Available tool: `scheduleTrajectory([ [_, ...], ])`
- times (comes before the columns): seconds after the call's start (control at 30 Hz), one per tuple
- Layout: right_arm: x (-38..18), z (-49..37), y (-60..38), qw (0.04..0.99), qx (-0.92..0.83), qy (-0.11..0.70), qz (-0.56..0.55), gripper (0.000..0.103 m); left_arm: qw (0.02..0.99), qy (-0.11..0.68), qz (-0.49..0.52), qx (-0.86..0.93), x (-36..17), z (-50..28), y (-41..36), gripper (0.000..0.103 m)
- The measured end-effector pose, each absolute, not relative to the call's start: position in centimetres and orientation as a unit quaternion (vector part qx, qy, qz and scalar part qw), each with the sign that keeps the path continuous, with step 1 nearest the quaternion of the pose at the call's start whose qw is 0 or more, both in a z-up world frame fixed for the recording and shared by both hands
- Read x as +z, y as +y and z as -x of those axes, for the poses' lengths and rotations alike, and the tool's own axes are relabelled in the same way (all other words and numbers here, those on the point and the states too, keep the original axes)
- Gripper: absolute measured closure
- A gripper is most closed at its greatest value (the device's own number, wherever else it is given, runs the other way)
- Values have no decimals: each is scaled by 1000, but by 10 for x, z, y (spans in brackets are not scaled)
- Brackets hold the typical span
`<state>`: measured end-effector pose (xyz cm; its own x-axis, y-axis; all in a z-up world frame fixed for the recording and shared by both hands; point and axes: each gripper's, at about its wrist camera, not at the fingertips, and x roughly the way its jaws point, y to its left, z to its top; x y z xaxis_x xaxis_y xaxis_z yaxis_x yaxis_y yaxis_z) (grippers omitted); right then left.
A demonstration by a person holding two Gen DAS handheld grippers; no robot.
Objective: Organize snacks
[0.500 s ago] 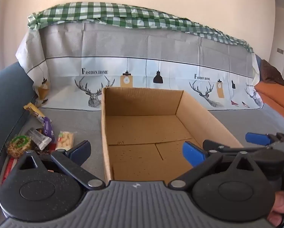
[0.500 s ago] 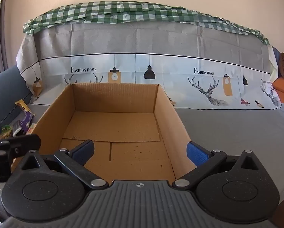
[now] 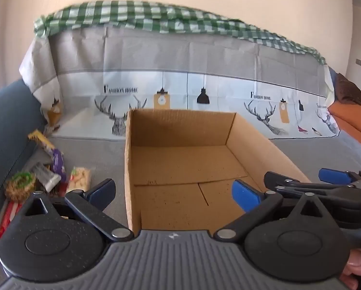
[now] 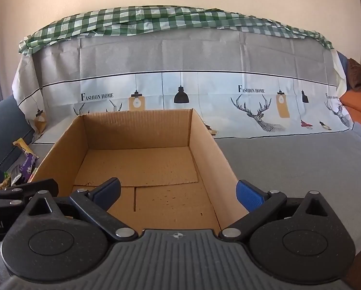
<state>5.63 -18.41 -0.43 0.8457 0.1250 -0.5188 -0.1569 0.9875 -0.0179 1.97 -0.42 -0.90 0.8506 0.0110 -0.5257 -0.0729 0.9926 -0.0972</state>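
Note:
An empty brown cardboard box (image 3: 180,164) (image 4: 141,159) sits on a grey-covered seat. Left of it lies a heap of snacks: a yellow wrapper (image 3: 39,140), a purple packet (image 3: 57,163) (image 4: 27,166), a silver pouch (image 3: 46,177), a clear bag of pale puffs (image 3: 80,177) and a round green-topped snack (image 3: 19,186). My left gripper (image 3: 173,191) hangs open over the box's near left wall, nothing between its blue pads. My right gripper (image 4: 179,192) is open too, over the box's near end, and shows in the left wrist view (image 3: 301,181).
A printed grey cover with deer and lamps (image 4: 180,91) drapes the sofa back, with a green checked cloth (image 4: 156,21) on top. A blue cushion (image 3: 9,130) borders the snacks on the left. An orange cushion (image 3: 349,120) lies far right. A hand (image 3: 356,265) holds the right gripper.
The left wrist view has shifted slightly to the left and is a little blurred. The right gripper and the box look unchanged.

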Motion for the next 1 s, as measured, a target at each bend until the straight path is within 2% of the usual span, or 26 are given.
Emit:
scheduleTrajectory([
  [0.17,-5,-57,-182,961,64,265,37,2,950,296,97,-5,-12,-24,0,1],
  [1.0,-7,-61,-182,954,68,291,24,4,950,299,92,-11,-13,-22,-6,0],
])
